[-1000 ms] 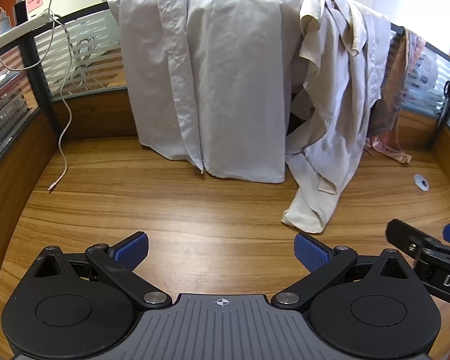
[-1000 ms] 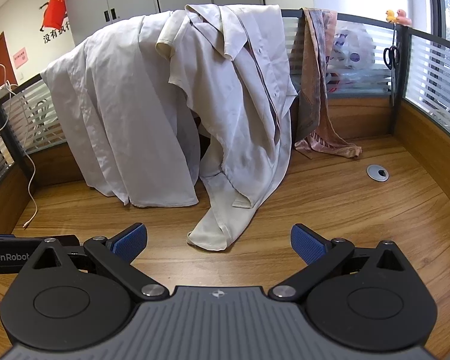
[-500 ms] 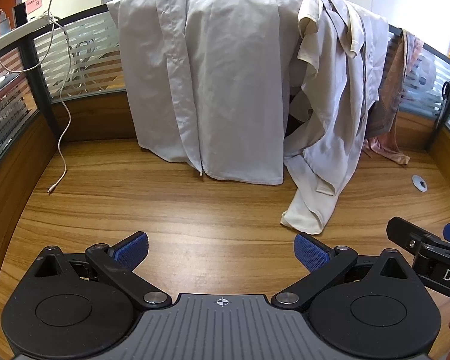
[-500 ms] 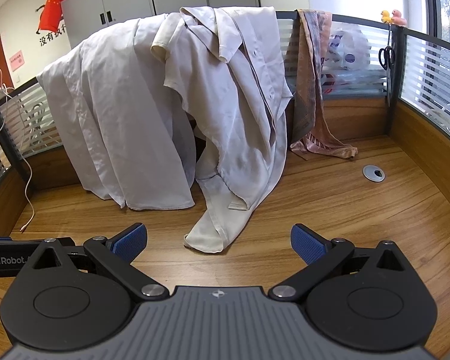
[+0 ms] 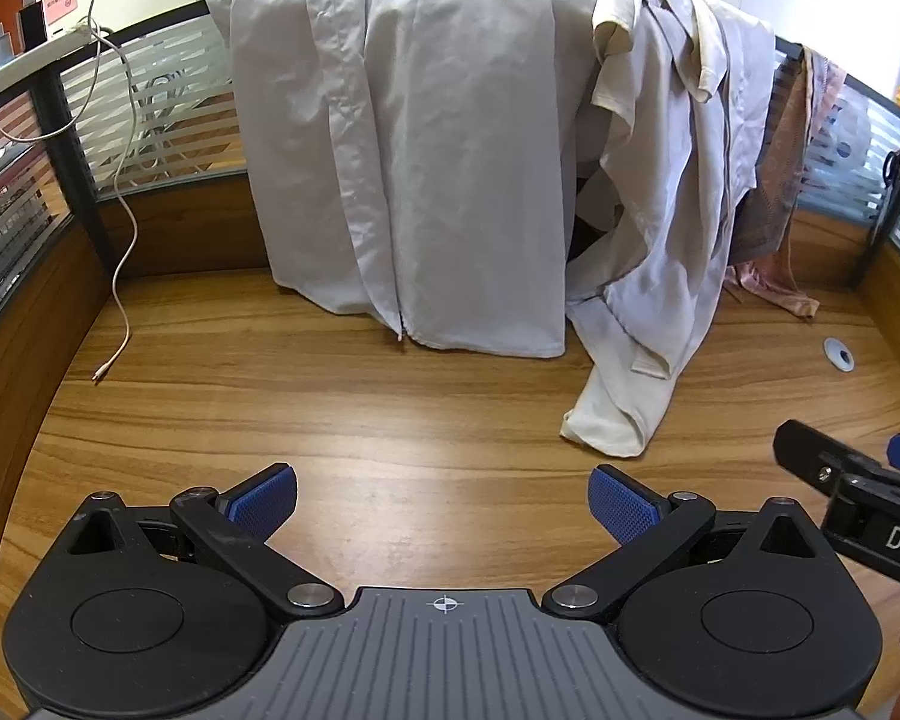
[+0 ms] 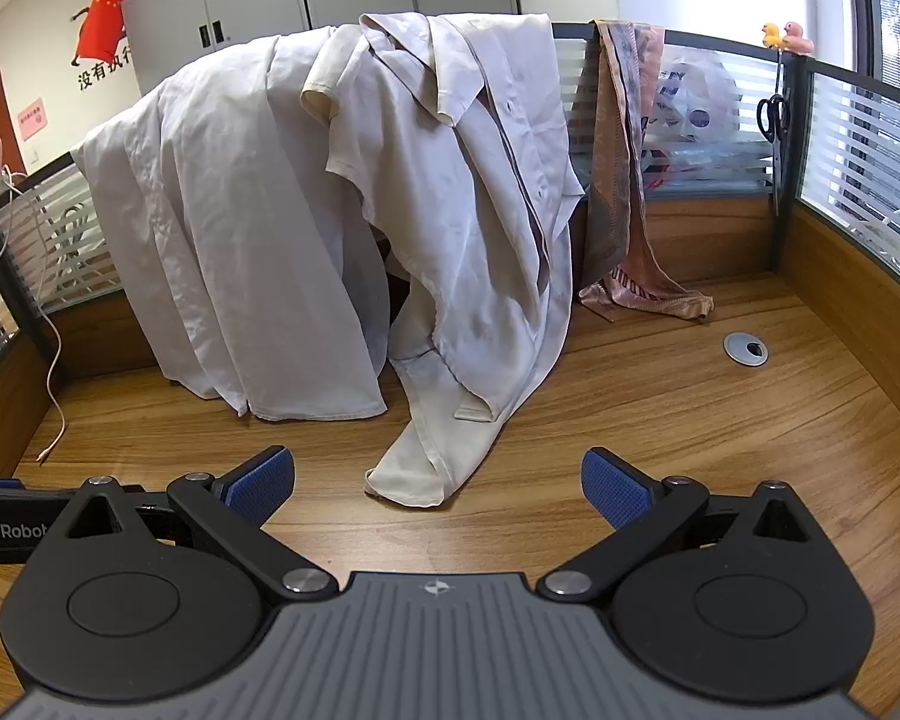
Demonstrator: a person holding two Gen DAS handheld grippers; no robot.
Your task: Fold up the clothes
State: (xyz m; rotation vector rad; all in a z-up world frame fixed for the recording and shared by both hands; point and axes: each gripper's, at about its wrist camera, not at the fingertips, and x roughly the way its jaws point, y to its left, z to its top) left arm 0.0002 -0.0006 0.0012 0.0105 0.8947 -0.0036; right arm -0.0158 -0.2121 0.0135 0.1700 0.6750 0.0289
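While nothing is yet gripped: folding has not begun.
Left gripper [image 5: 444, 495]: jaws spread wide, empty, low over the wooden desk [image 5: 330, 420], leaving folding room.
Right gripper [image 6: 438, 489]: likewise agape, facing the hem.
Shirt [image 6: 468, 228]: draped over the partition, tail touching the desk, reachable.
Pale cloth [image 5: 426, 150]: hung alongside.

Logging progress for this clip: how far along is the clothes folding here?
Nothing looks folded yet. The white sheet, the cream shirt and the patterned scarf all hang over the partition, the shirt's end trailing onto the desk. Nothing is in hand: the left tongs and right tongs are open and empty. All the folding remains.
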